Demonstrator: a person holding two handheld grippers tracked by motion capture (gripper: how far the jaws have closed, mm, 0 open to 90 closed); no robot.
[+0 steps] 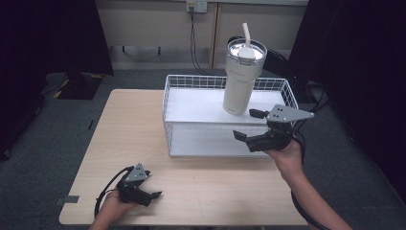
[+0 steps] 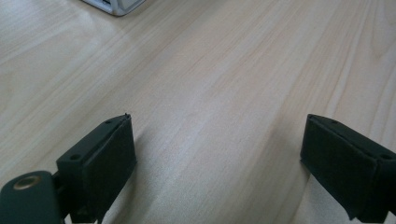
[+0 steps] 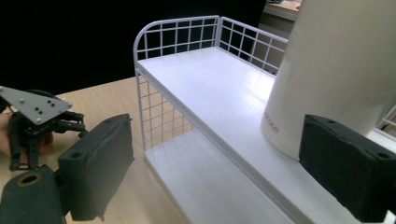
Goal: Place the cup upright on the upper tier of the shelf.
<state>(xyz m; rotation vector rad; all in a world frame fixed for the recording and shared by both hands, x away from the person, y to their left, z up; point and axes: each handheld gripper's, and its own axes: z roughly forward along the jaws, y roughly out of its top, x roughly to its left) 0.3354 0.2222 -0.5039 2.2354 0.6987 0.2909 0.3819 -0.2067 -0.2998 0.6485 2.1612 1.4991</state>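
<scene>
At the near edge of the pale wooden table (image 1: 143, 139), the left gripper (image 1: 152, 196) is held low over the bare wood by the person's left hand (image 1: 111, 207), its black jaws spread wide with nothing between them. In the left gripper view, only wood grain is seen between the two padded fingers (image 2: 105, 161), and a corner of the white rack is caught at the top edge.

Farther in, on the right side, the right gripper (image 1: 249, 125) is held by the right hand (image 1: 287, 158) just in front of the white two-tier wire-walled rack (image 1: 191, 82). Its jaws are parted and released, grasping nothing. In the right gripper view, one pad (image 3: 343, 170) is seen just beside the base of the tall cream-coloured tumbler with a clear lid and white straw (image 1: 242, 76); whether contact is made cannot be told.

The tumbler stands upright on the upper shelf of the rack, toward its right end. Behind the table, a grey carpeted floor (image 1: 139, 79) and a pale wall (image 1: 153, 24) are seen.
</scene>
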